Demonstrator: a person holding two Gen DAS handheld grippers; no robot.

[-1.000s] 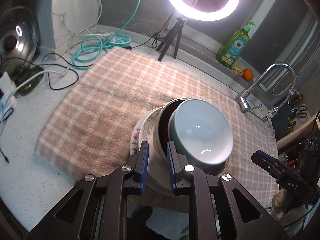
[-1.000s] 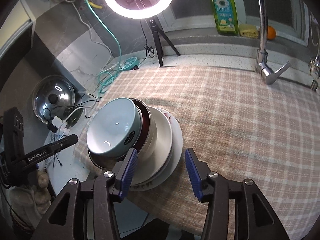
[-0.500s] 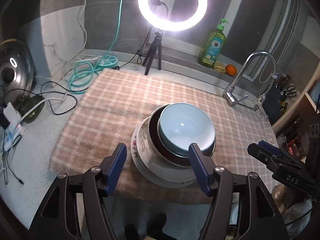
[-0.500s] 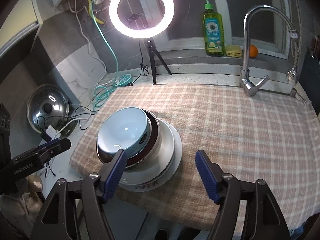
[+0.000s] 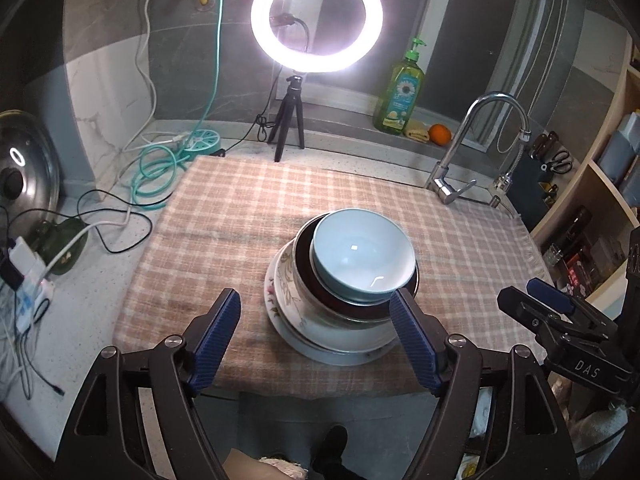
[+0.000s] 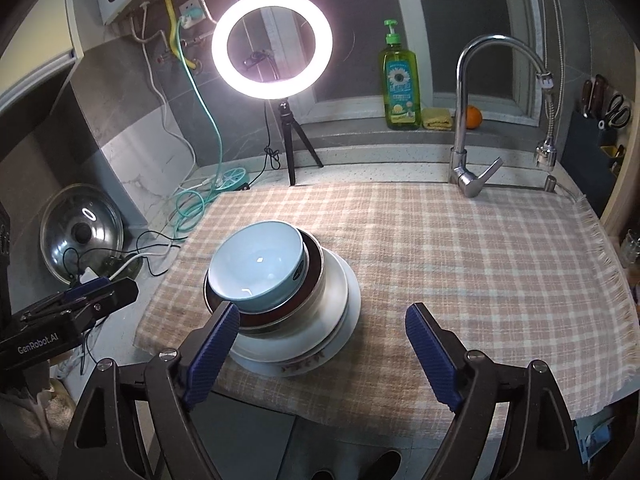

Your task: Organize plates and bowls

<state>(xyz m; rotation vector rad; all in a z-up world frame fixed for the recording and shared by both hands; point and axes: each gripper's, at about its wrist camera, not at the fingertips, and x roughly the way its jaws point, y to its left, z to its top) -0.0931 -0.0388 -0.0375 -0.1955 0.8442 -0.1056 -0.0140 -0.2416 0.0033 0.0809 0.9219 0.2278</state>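
Note:
A stack of dishes stands on the checked cloth (image 5: 248,216) near its front edge. A light blue bowl (image 5: 362,256) sits on top, in a dark red-rimmed bowl (image 5: 308,268), on white floral plates (image 5: 280,292). The blue bowl (image 6: 256,266) and plates (image 6: 340,292) also show in the right wrist view. My left gripper (image 5: 316,336) is open and empty, held back from the stack over the table's front edge. My right gripper (image 6: 320,356) is open and empty, in front of the stack and a little to its right.
A ring light on a tripod (image 5: 316,20) stands behind the cloth. A faucet (image 6: 464,120), soap bottle (image 6: 400,84) and orange (image 6: 474,117) are at the back right. Cables (image 5: 156,168) and a pot lid (image 5: 24,168) lie to the left.
My left gripper opened, let go of the stack's rim and drew back. My right gripper also drew back and opened wider. The stack now sits level on the cloth.

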